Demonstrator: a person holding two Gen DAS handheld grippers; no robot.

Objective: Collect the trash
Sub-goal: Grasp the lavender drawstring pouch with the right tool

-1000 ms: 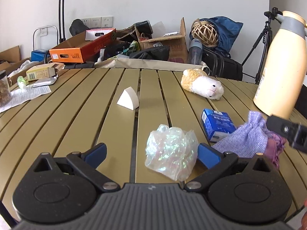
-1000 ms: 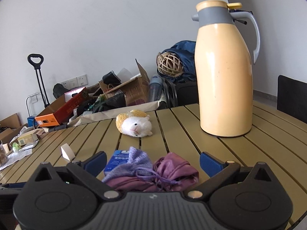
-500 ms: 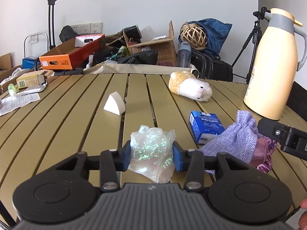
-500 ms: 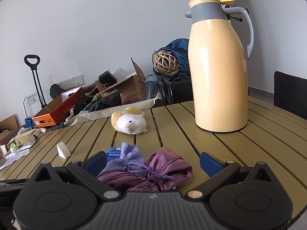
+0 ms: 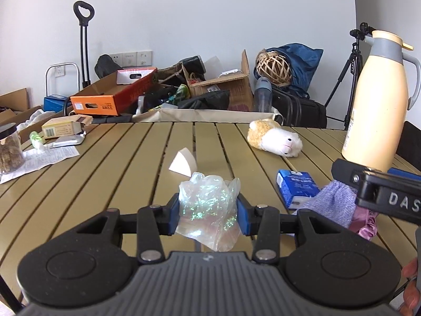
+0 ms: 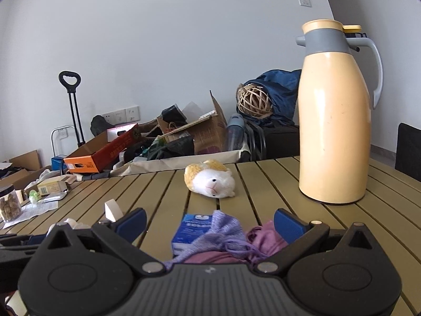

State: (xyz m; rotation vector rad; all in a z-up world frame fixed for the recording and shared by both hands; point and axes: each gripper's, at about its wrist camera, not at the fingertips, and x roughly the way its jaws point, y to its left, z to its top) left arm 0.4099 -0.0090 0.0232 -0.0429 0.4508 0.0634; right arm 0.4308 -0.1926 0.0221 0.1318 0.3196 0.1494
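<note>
Two grippers over slatted olive table (image 5: 110, 163), left gripper (image 5: 208, 214) pinching crumpled plastic wrap (image 5: 209, 208), right gripper (image 6: 209, 223) spread, white wall (image 5: 210, 13).

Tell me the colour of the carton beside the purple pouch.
Blue carton with white print, clearest in the left wrist view.

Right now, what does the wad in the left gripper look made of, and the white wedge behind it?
Wad: thin clear plastic film, glossy, probably a crumpled bag; it creases sharply and throws iridescent green glints between the left gripper's pads. White wedge: matte and uniform with soft edges, likely foam or sponge, though I cannot be sure.
</note>
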